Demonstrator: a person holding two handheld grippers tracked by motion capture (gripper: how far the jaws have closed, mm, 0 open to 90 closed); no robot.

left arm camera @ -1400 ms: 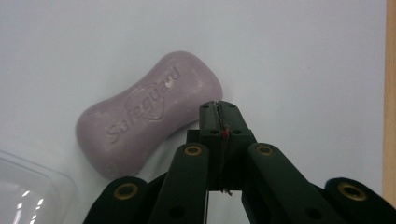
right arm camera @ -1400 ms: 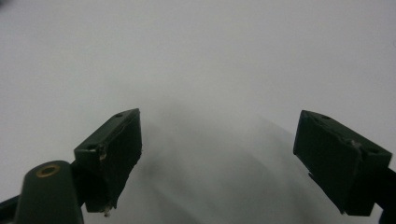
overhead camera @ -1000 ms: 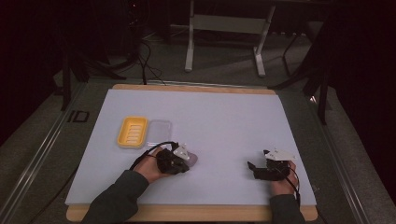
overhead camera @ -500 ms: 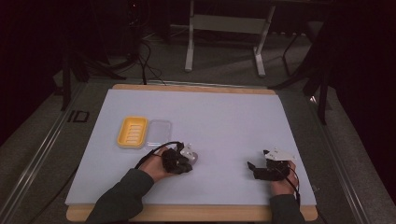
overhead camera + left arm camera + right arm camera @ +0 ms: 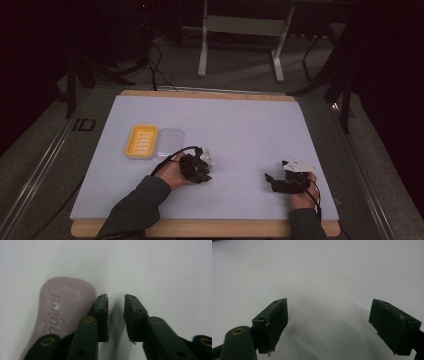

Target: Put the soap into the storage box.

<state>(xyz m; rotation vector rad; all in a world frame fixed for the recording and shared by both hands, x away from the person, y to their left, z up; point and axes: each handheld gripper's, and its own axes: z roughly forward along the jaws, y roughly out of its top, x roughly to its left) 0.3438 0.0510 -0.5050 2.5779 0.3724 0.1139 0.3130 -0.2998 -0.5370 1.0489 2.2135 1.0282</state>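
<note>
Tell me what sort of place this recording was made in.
Probably a lab or recording workspace, not a home: a table with a plain white mat, cables trailing across a dark floor, and a metal stand behind it.

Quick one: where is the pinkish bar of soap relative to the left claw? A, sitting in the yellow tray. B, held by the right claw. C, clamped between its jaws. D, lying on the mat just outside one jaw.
D: in the left gripper view the soap lies on the white mat beside the outer face of one jaw of the left claw, with only bare mat in the gap between the jaws.
</note>
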